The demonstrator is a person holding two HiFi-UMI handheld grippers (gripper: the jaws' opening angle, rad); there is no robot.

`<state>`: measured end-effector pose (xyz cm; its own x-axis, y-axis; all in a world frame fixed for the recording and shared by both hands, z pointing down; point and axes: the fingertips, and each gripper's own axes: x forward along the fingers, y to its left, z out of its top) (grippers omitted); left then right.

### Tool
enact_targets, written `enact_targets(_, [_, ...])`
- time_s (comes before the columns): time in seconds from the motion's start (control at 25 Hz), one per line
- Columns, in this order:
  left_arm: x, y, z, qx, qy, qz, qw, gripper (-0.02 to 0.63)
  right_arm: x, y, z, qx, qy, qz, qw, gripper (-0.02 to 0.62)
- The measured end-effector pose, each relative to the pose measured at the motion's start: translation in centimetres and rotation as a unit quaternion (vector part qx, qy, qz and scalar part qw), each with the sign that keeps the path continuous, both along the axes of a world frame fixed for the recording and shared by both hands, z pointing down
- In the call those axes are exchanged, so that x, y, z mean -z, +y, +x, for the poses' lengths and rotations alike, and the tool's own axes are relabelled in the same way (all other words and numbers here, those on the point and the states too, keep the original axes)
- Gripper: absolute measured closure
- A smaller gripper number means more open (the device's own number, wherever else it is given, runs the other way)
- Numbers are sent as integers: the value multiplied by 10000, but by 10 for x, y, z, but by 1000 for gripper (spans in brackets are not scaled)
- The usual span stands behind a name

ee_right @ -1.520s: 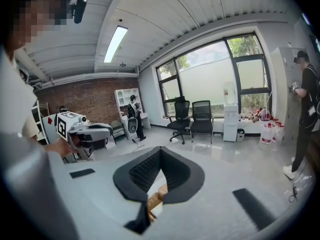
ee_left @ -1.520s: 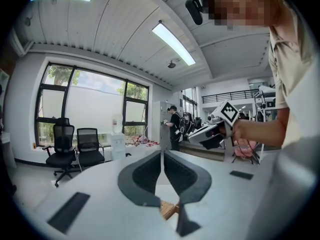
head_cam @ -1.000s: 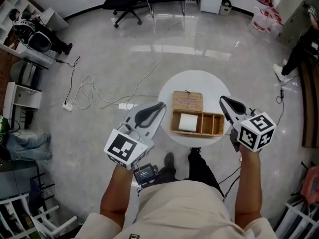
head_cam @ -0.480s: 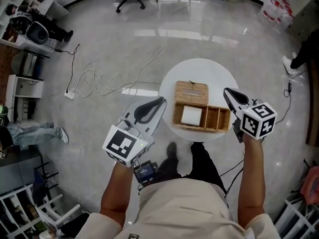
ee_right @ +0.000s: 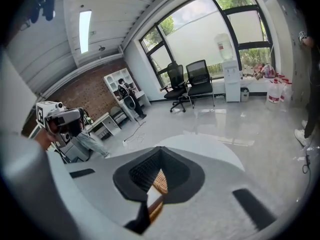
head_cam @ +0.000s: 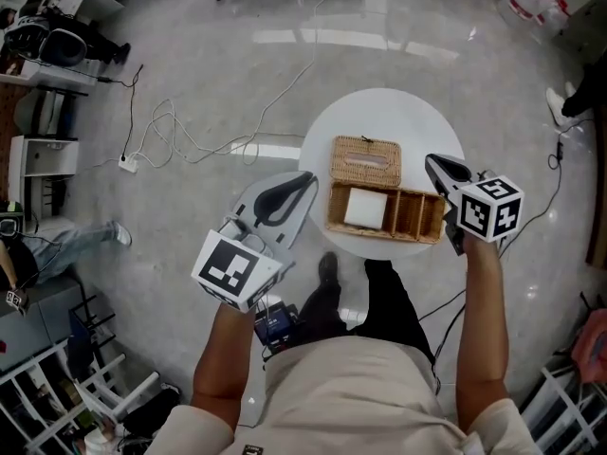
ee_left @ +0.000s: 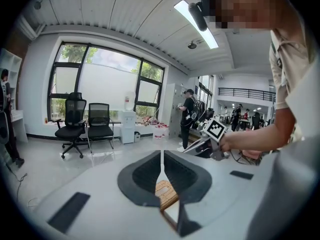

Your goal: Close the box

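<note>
A wicker box [head_cam: 384, 212] stands open on a round white table [head_cam: 414, 121]. Its woven lid [head_cam: 366, 160] lies back on the far side, and a white block [head_cam: 363, 207] fills its left compartment. My left gripper [head_cam: 309, 177] hangs off the table's left edge, left of the box, with its jaws together and nothing in them. My right gripper [head_cam: 432, 160] is at the box's right end, also shut and empty. Past the left gripper [ee_left: 162, 154] a strip of the wicker box [ee_left: 166, 194] shows. The right gripper [ee_right: 160, 150] also frames a bit of the box [ee_right: 159, 182].
Cables [head_cam: 190, 140] trail over the grey floor left of the table. Shelves [head_cam: 43, 169] line the left wall. The person's shoes [head_cam: 328, 271] are under the table's near edge. Office chairs [ee_left: 82, 134] and a standing person [ee_left: 189, 116] are far off by the windows.
Both grippers have come down toward the table. The right one now sits by the box's right end. Both gripper views have tipped lower and show more of the box.
</note>
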<state>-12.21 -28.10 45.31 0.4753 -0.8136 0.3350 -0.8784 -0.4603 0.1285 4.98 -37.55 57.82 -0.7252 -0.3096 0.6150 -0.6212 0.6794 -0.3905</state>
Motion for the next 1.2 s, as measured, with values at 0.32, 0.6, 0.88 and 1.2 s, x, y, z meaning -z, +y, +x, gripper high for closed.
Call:
enact_targets(0.32, [-30,-12,1,106,83,-333,9994,583,-60,-10,2,5,171,-450,9988,601])
enact_targets(0.6, [-56,-23,-4,155,79,-530,9984,584,-108,-17,0,44,314,-805,9962,601])
enact_targets(0.88, [-81,-32,-10,178,165,-669,9975,583,-150,-19,-9,216,437,-1205,9915,601])
enact_targets(1.2, [-101,-35,-13,222,238,-807,9962,583,-175,-14,-16,450,390,-1638,9847,598])
